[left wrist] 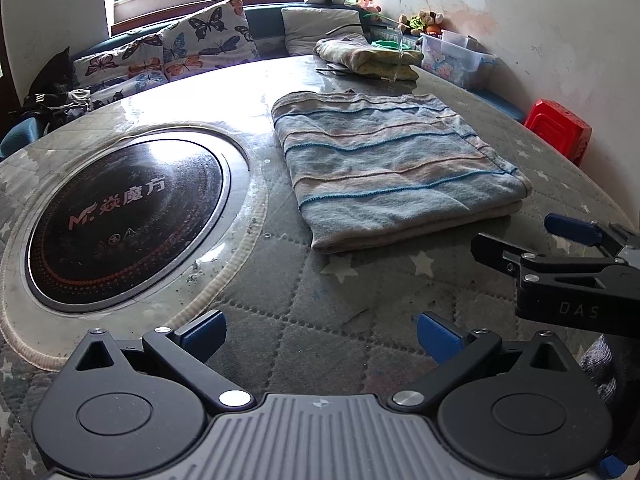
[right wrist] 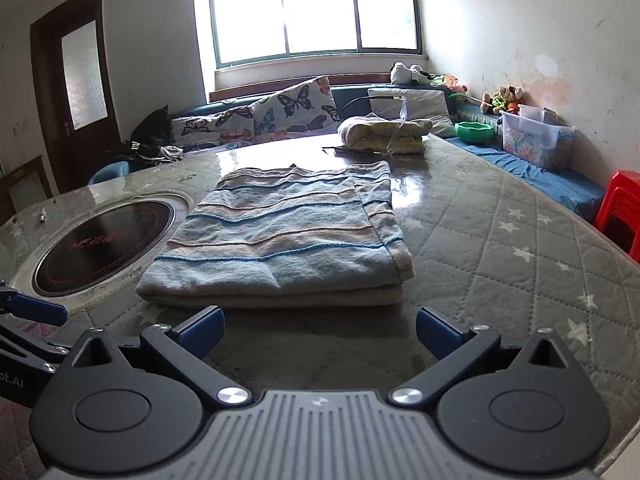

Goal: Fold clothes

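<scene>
Striped folded garment [right wrist: 280,240] lies mid-table. Left gripper [left wrist: 320,338] & right gripper [right wrist: 320,332] gape wide, empty; best pinch near-edge corners evenly.

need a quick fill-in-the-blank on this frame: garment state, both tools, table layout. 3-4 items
1. The striped garment on the table lies already ____.
2. The left tool and the right tool both have jaws ____, holding nothing.
3. Seen from the right wrist, the round black cooktop sits to the ____ of the striped garment.
4. The yellow-patterned bundle lies ____ the striped garment, toward the window.

Answers: folded; open; left; beyond
</scene>
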